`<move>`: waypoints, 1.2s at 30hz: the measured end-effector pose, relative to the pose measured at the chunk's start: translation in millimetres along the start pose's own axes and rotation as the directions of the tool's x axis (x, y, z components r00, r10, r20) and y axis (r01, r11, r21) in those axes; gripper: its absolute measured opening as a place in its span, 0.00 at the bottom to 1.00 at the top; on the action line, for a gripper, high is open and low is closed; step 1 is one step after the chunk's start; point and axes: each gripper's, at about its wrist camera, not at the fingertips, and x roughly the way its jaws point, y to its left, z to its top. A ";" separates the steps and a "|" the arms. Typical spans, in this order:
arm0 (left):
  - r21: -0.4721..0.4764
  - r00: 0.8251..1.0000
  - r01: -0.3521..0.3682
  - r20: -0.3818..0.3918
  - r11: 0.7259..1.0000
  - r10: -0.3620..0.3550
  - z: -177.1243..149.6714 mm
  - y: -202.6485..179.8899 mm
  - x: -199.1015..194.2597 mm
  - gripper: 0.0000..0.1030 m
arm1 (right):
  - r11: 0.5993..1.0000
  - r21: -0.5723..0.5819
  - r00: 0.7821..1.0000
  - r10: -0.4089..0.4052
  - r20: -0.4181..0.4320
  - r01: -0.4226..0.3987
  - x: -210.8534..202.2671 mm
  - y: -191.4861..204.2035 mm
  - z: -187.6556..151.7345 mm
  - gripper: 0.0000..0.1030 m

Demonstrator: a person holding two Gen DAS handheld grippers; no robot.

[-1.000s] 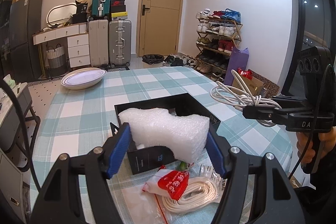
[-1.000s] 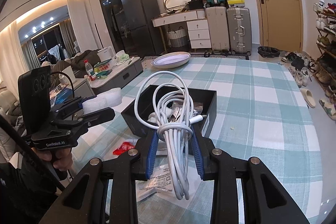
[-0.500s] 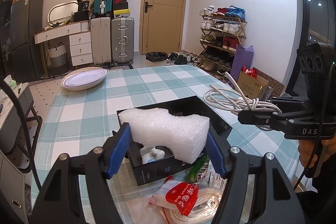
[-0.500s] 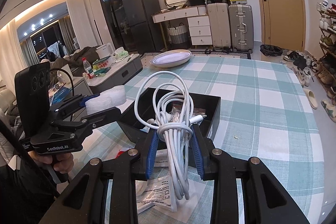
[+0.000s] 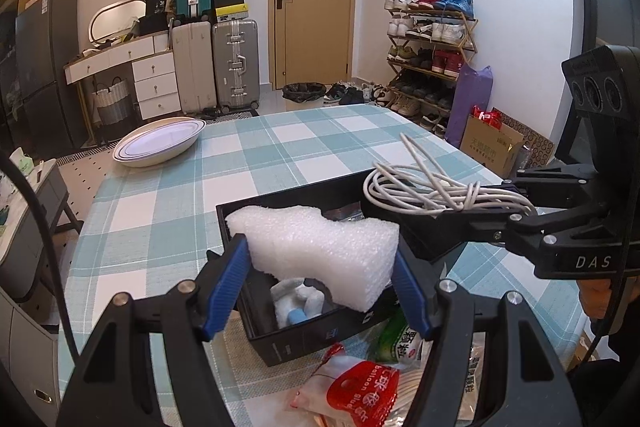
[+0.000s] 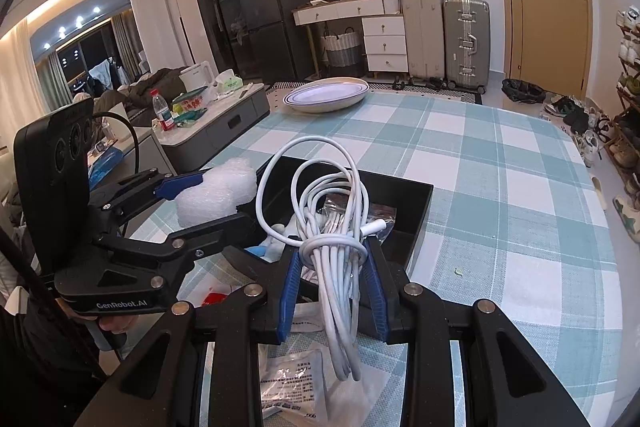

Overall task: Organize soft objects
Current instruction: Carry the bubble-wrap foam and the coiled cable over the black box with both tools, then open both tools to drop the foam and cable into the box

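Note:
My left gripper [image 5: 320, 275] is shut on a white foam block [image 5: 316, 247], which hangs over the near end of a black open box [image 5: 292, 347] on the checked table. My right gripper [image 6: 332, 283] is shut on a bundled white cable [image 6: 332, 267] and holds it above the same black box [image 6: 420, 211]. In the left wrist view that right gripper [image 5: 520, 211] comes in from the right with the cable [image 5: 420, 187] over the box. The right wrist view has the left gripper [image 6: 192, 203] and its foam [image 6: 216, 191] on the left. Small white items [image 5: 296, 303] lie inside the box.
Loose packets lie on the table in front of the box: a red and white pouch [image 5: 360, 391], a green packet [image 5: 400, 339] and a printed clear bag [image 6: 288, 383]. A white oval dish [image 5: 160, 143] stands at the far left corner. Suitcases and a shoe rack stand beyond the table.
Both grippers have moved forward over the table toward the black box, each keeping its load. The box now lies closer beneath the foam and the cable.

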 end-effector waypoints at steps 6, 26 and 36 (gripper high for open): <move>0.008 1.000 -0.004 -0.029 1.000 0.005 -0.5 0.2 13.2 0.66 | 1.000 -0.014 1.000 -0.009 -0.026 0.008 16.7 -1.6 4.7 0.30; 0.020 0.996 -0.024 -0.081 1.000 0.026 -2.7 7.4 36.1 0.66 | 0.997 -0.075 0.994 -0.021 -0.109 0.012 60.1 -7.9 17.6 0.30; 0.046 0.995 -0.028 -0.095 0.999 0.032 -2.9 3.6 44.7 0.66 | 0.996 -0.086 0.991 -0.030 -0.132 0.019 72.6 -14.9 18.3 0.30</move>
